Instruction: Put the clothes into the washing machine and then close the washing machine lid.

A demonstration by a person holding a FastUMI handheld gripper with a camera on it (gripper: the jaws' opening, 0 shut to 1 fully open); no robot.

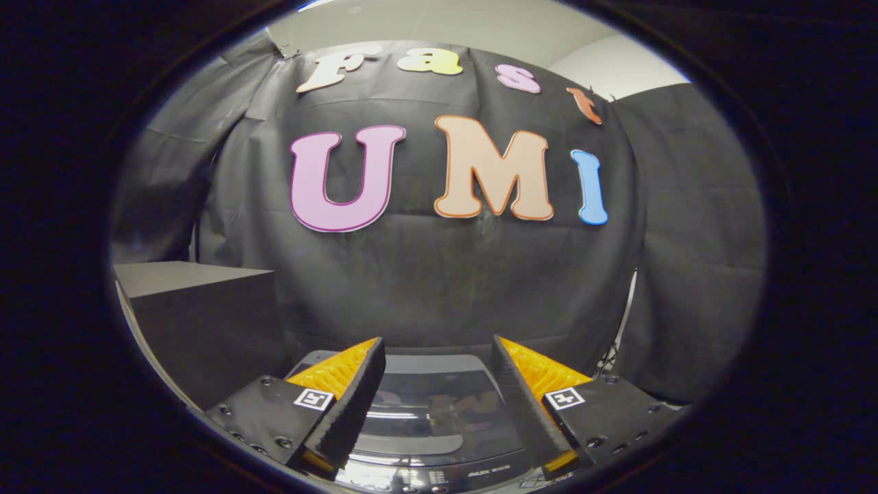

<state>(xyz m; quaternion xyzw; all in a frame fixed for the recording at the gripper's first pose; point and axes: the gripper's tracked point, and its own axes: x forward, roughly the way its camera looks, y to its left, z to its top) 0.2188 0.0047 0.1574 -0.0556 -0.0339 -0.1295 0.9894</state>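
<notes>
Glossy washing machine lid (439, 405) shut w/ small unreadable logo, prob. clothes under glass, gripper (437, 350) fingers wide apart, empty

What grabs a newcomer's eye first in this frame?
The open tongs, holding nothing, hang over the washing machine. Between the fingers lies its glossy dark lid, which looks closed, with the control strip nearest the camera. Off to the left, beyond the fingers, a dark box-like block stands against the booth's cloth wall.
</notes>
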